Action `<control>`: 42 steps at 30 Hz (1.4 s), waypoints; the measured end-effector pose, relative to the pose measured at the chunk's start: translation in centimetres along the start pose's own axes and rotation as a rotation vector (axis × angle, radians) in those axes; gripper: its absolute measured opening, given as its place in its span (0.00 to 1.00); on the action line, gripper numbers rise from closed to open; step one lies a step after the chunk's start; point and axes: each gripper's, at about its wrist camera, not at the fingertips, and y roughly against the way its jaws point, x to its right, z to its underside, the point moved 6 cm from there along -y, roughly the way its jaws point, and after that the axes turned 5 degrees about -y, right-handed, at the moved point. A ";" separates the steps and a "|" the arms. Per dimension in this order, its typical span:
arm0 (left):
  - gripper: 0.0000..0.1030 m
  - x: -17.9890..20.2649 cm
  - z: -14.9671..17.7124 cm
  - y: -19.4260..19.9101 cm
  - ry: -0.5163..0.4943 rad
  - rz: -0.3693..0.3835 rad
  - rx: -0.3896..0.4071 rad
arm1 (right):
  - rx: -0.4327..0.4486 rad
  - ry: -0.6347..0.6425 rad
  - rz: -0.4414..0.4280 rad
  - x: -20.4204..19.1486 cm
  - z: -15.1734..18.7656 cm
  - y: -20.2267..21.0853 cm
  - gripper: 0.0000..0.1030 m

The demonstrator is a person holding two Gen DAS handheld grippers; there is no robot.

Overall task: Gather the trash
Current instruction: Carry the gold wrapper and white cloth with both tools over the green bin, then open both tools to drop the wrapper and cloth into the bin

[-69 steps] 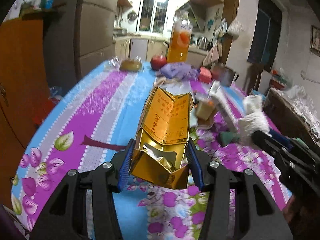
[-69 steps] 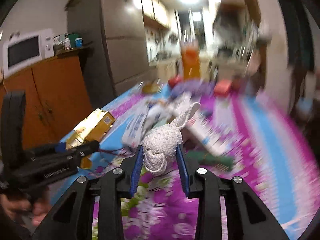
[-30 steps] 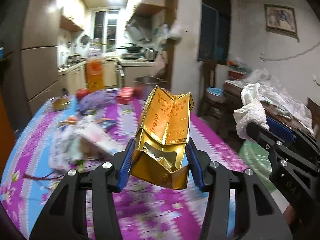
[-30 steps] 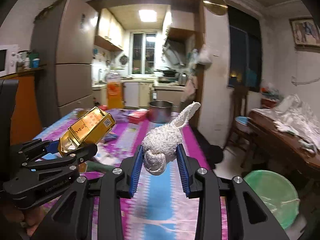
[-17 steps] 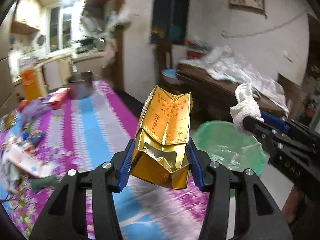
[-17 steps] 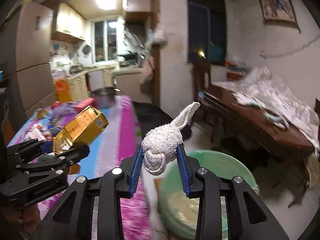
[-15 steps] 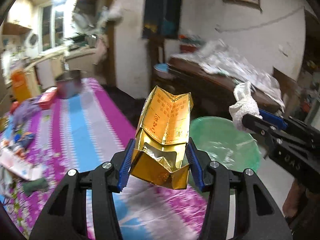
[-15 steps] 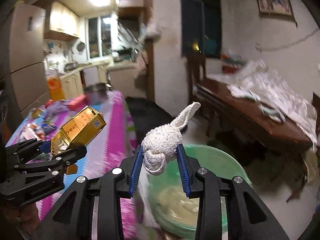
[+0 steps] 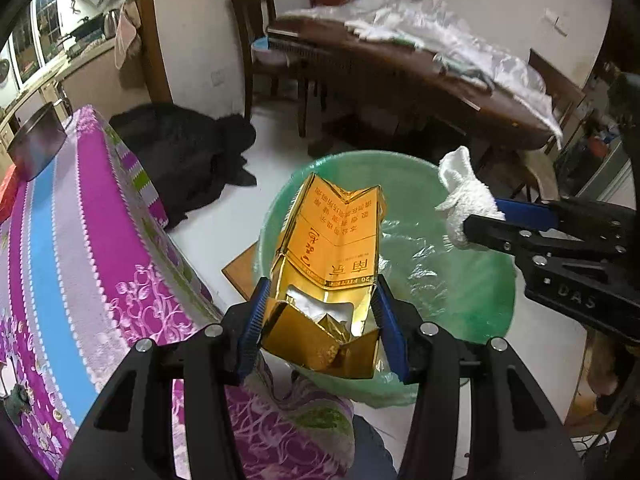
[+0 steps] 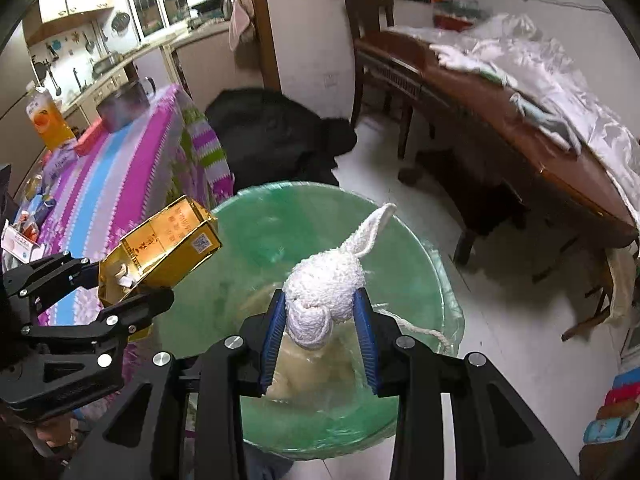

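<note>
L tongs [image 9: 320, 326] grip glossy gold carton [image 9: 332, 252]; R tongs [image 10: 320, 330] nubby white rag [image 10: 324, 280].

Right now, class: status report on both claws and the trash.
Left claw shut on gold carton. Right claw shut on white rag. Both over green bin. Nothing in the way.

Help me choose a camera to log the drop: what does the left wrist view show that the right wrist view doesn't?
Only the left wrist view shows the gold carton's torn open end and printed top. Only the right wrist view shows the juice bottle and the bin's contents. Both show the green bin below, the white cloth wad, and both tongs, left and right, shut on their loads.
</note>
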 end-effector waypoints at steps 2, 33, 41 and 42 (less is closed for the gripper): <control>0.47 0.3 -0.3 -0.8 -0.001 0.006 -0.023 | -0.021 -0.001 -0.003 0.6 -0.2 -1.0 0.35; 0.77 -0.2 -0.5 -2.2 0.004 -0.045 -0.038 | -0.019 -0.053 -0.030 0.5 3.2 -0.8 0.59; 0.77 -0.2 -0.2 -1.7 -0.005 -0.051 -0.030 | -0.014 -0.050 -0.028 0.3 3.4 -0.6 0.59; 0.77 -0.1 -0.2 -1.7 -0.006 -0.050 -0.030 | -0.013 -0.050 -0.027 0.3 3.4 -0.5 0.59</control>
